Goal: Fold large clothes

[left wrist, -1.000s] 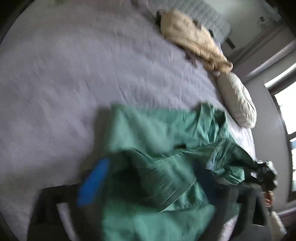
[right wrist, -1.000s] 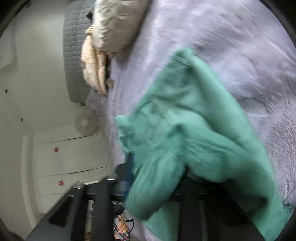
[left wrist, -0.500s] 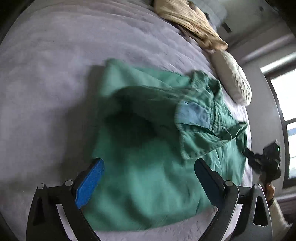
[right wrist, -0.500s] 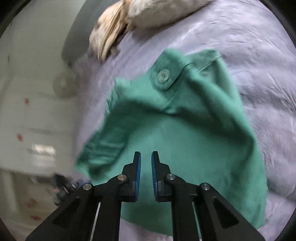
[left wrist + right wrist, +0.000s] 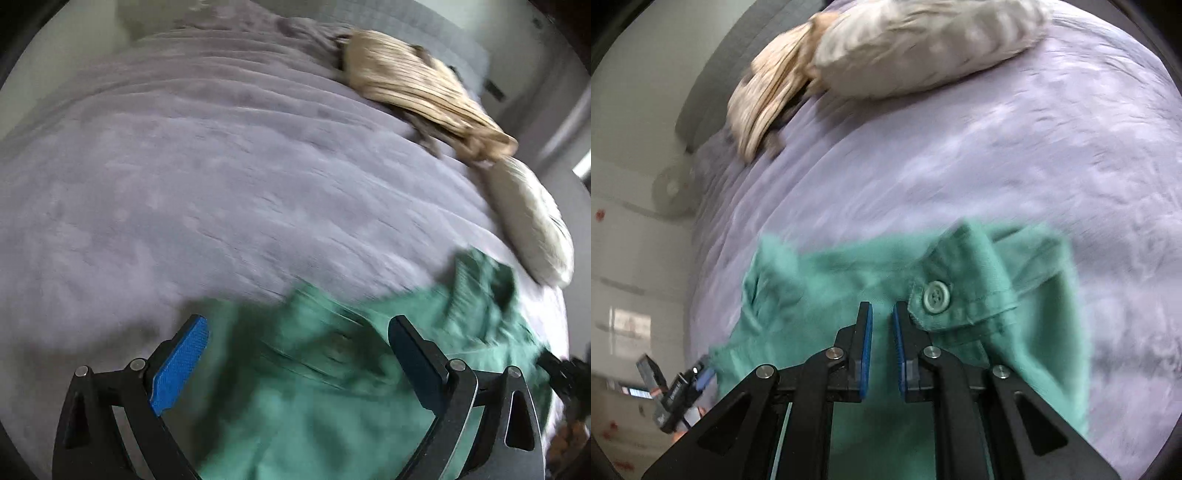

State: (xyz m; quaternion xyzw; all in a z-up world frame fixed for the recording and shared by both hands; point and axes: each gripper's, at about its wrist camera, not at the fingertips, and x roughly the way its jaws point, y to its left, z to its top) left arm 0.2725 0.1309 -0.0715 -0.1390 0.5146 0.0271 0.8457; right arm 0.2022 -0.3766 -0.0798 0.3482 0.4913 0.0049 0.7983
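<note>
Lying bunched on bedspread [image 5: 221, 184]: green garment [image 5: 849, 280]

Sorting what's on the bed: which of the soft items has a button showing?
The green garment, lying nearest the right gripper; the tan cloth and pale pillow farther back show none.

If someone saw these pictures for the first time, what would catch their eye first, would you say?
Most likely the green garment, crumpled on the lilac bedspread just ahead of both grippers, with its pale button close beside the right gripper. Next, the tan pleated cloth and the cream pillow at the far end of the bed.
</note>
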